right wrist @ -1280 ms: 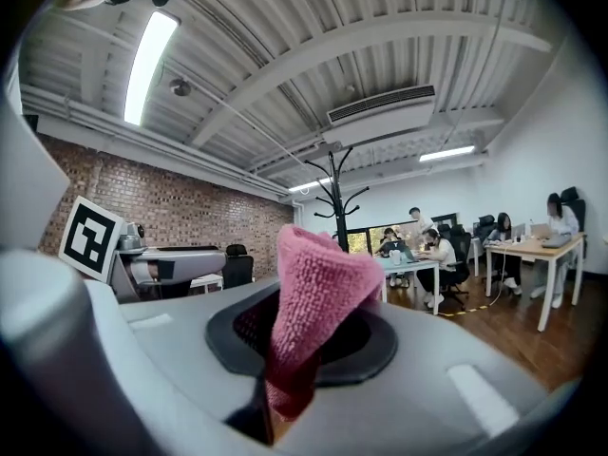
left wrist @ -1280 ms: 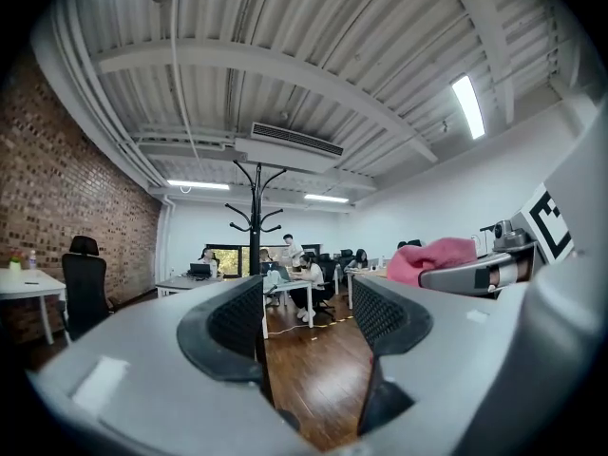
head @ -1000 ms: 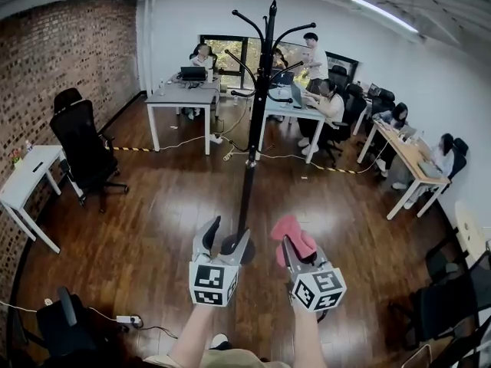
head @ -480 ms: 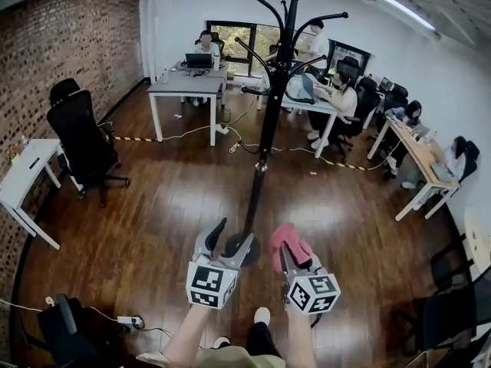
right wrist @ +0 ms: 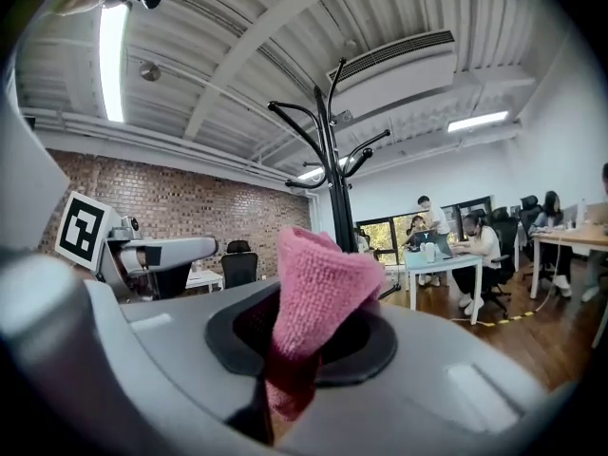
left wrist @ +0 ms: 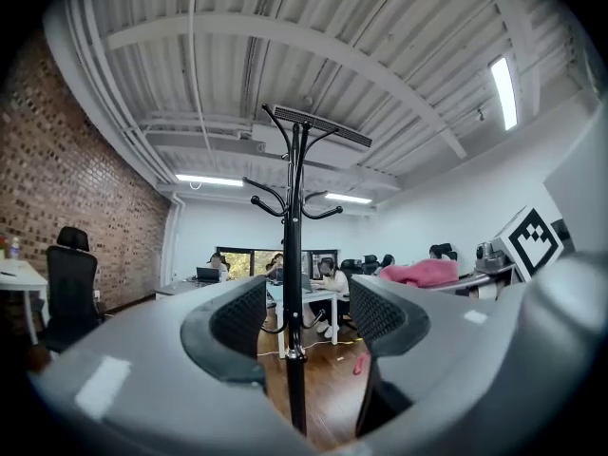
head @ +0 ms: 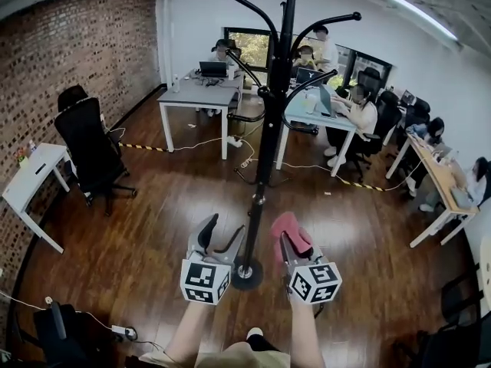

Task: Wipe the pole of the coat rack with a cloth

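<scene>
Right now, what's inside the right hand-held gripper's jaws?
A pink cloth, clamped by the right hand-held gripper, folded end sticking out. How deep it runs between the jaws is covered.

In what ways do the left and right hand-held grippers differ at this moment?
The left hand-held gripper has jaws apart and empty; the right hand-held gripper is shut on a pink cloth. The pole shows through the left one's gap; the cloth fills the right one's. Neither touches the pole.

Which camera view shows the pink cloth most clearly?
The right gripper view: the pink cloth stands large and sharp, pinched in the right gripper. The head view shows only a small pink bunch above that gripper; the left gripper view shows a small pink patch at its right side.
</scene>
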`<state>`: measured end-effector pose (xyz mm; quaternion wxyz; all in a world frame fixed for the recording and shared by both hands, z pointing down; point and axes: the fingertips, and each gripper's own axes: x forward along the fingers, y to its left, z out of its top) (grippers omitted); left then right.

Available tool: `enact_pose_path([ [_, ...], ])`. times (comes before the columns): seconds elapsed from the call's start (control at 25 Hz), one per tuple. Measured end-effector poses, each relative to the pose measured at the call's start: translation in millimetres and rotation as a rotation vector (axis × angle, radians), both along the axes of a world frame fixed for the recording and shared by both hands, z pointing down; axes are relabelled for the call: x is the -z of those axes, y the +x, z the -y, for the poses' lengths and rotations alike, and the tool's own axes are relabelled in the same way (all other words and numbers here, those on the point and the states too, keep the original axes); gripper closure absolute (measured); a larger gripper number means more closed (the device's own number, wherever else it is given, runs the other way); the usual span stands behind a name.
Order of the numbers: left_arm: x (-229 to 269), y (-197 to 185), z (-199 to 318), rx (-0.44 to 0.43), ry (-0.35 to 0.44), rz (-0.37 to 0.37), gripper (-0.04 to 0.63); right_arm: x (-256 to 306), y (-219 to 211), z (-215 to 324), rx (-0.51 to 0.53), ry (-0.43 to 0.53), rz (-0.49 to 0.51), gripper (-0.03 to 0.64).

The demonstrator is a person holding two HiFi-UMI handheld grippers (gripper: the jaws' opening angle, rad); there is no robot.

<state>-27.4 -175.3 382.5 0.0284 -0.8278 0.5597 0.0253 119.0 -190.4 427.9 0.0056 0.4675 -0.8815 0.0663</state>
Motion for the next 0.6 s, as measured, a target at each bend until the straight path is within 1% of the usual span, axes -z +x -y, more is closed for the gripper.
enact_pose_path([
  [0.16,11,8,33,0.049,0.006,0.006,0.328,34,11,45,0.036,0.075,-0.021,0.554],
  [0.32,9,10,56,0.085,-0.006,0.021,0.328,55,13,75,0.064,0.123,-0.005,0.554],
  [0.48,10,3,80,0.09,-0.002,0.024,0.328,57,0,102,0.077,0.138,-0.018,0.554],
  [0.56,12,-1,91,0.078,0.006,0.024,0.328,65,-8,115,0.07,0.175,-0.019,0.554],
  [0.6,12,-3,97,0.069,0.006,0.025,0.328,75,-12,120,0.056,0.212,-0.021,0.554],
])
